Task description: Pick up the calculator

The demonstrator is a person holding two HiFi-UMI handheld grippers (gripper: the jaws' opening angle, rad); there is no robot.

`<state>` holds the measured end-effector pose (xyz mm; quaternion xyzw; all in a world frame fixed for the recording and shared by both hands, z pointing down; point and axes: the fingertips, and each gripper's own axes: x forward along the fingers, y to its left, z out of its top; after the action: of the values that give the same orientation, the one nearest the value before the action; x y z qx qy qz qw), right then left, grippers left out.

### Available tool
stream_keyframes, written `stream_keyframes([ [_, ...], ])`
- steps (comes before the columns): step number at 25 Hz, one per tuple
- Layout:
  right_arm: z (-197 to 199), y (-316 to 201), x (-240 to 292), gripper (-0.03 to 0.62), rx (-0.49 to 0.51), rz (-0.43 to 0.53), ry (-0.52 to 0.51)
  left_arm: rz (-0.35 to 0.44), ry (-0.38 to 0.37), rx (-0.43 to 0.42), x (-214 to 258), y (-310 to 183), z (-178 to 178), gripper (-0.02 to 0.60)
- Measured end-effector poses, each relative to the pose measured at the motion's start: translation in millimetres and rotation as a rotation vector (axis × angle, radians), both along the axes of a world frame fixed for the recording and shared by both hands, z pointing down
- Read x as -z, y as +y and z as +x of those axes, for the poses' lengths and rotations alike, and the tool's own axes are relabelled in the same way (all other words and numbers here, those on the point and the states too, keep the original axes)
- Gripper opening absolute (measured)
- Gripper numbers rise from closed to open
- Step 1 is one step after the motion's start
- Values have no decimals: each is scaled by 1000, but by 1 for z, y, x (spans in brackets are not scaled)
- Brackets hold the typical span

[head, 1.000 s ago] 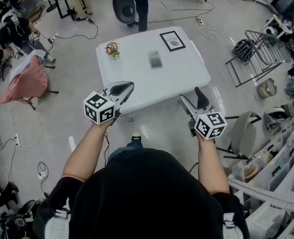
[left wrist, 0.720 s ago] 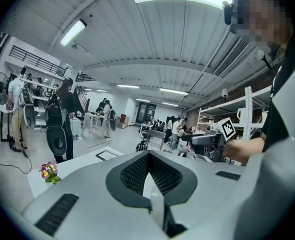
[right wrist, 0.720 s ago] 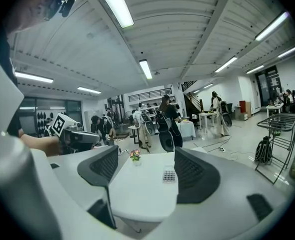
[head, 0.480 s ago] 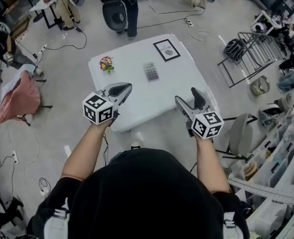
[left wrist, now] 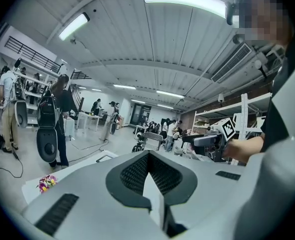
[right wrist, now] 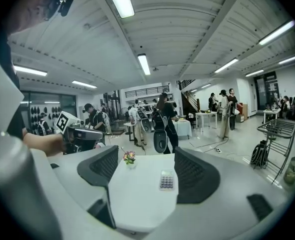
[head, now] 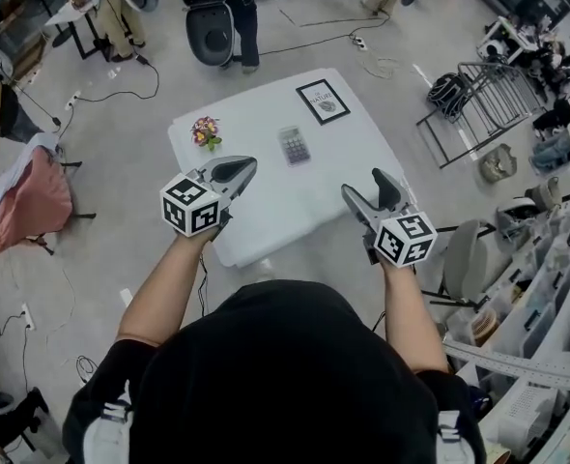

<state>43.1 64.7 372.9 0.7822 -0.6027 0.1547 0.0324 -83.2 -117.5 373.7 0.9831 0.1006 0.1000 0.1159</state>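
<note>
The calculator lies flat near the middle of the white table, with grey keys facing up. It also shows in the right gripper view as the calculator, seen between the jaws but well beyond them. My left gripper hovers above the table's near left corner; its pads meet at the tips with nothing between them. My right gripper is held above the near right edge, open and empty. Both stay short of the calculator.
A small pot of flowers stands at the table's left, and a black-framed picture lies at its far end. A person with an office chair is beyond the table. A metal rack and a grey chair stand to the right.
The table and calculator have slid lower and nearer in the head view as I have come closer. Both grippers keep their pose and state.
</note>
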Motion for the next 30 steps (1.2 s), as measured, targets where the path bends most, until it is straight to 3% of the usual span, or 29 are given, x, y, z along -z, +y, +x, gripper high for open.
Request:
stream_keyframes([
  [5,4,-7,-6,365,31,6,-12,6,-14,6,-6,3,6,15],
  [10,34,-6,-12,367,67,16,-45,22,-26,48,-1,10,26,15],
  [16,67,-45,-20,370,166,30,-70,24,-52,149,-5,-14,44,15],
  [30,185,-127,-25,373,381,11,-102,3,-100,372,-11,-48,117,15],
])
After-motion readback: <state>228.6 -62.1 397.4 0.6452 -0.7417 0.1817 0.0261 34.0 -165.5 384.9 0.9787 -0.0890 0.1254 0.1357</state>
